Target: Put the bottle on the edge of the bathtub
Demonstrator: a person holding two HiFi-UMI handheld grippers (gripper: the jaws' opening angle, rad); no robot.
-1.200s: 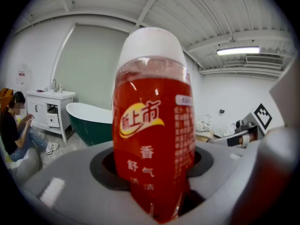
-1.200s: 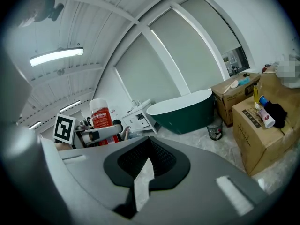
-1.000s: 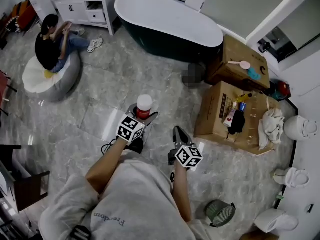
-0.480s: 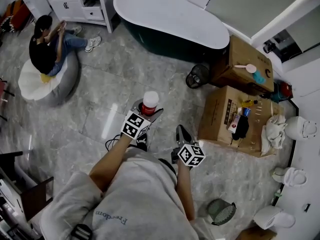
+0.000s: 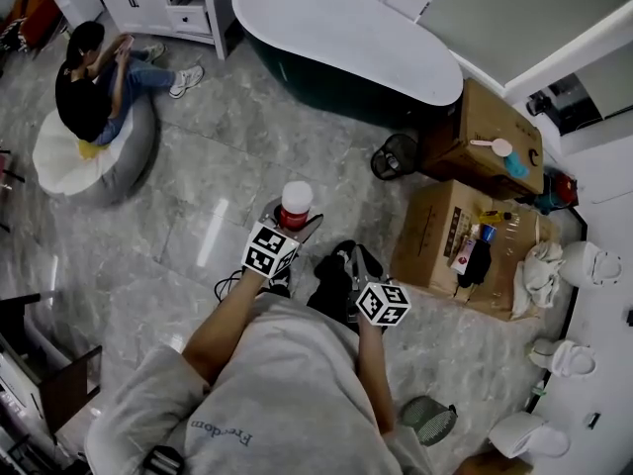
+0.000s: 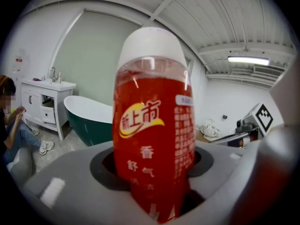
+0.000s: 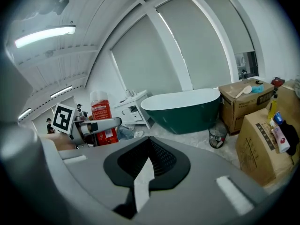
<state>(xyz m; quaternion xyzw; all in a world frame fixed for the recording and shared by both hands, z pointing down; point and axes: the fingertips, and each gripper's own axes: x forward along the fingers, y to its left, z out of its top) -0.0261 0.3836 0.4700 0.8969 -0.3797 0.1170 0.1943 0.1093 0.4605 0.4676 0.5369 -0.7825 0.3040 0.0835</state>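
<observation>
Bottle [image 5: 296,204] stands clamped upright in left hand-held gripper [image 5: 294,222]; right hand-held gripper [image 5: 356,257] has jaws together.

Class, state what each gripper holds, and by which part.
Left gripper holds the red bottle by its lower body, cap up. Right gripper is shut on nothing.

Tiled floor [image 5: 247,166], bathtub [image 5: 346,38], boxes [image 5: 427,234], wastebasket [image 5: 396,154]

The left tool [image 5: 291,230] has carried the bottle [image 5: 296,204] nearer the bathtub [image 5: 346,30].
</observation>
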